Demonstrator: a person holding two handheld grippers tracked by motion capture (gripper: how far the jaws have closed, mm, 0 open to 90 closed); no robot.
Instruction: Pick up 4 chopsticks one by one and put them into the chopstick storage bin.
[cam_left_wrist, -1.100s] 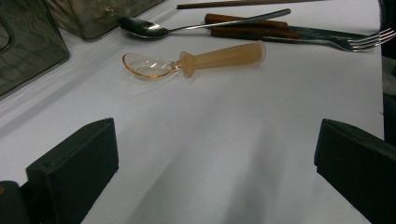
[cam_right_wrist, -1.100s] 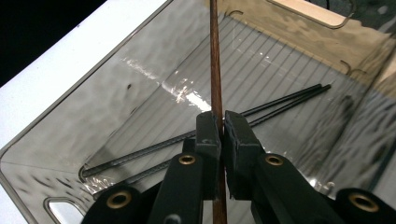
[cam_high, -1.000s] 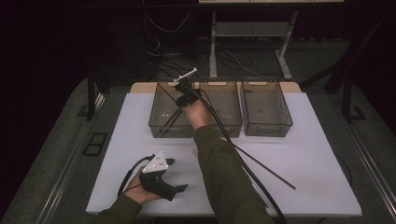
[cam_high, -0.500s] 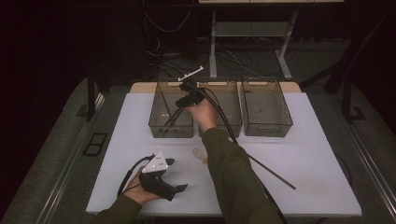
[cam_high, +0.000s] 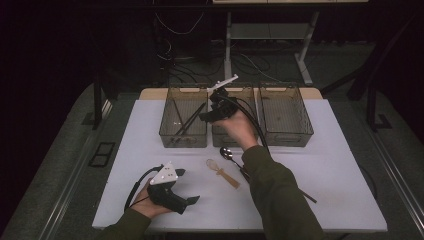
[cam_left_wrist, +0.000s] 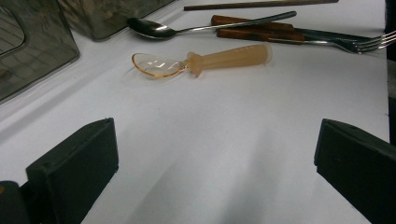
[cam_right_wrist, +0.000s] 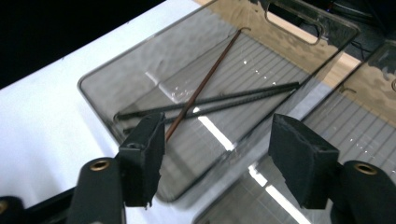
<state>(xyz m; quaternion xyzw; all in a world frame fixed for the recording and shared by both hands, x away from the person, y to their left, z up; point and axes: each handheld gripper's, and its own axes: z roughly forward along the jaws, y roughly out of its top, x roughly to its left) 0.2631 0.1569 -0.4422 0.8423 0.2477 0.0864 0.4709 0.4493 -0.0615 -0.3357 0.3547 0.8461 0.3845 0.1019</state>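
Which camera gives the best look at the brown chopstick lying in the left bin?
The right gripper view: the brown chopstick shows up close, full length, lying across two black chopsticks in the left bin. In the high view it is a thin, dim line. The left gripper view faces the spoons instead.

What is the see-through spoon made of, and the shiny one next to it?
The see-through spoon looks like plastic or silicone: a clear amber bowl you can see the table through, and a matte, cloudy handle. The shiny spoon looks like polished metal, probably steel: its bowl mirrors light and dark like a mirror.
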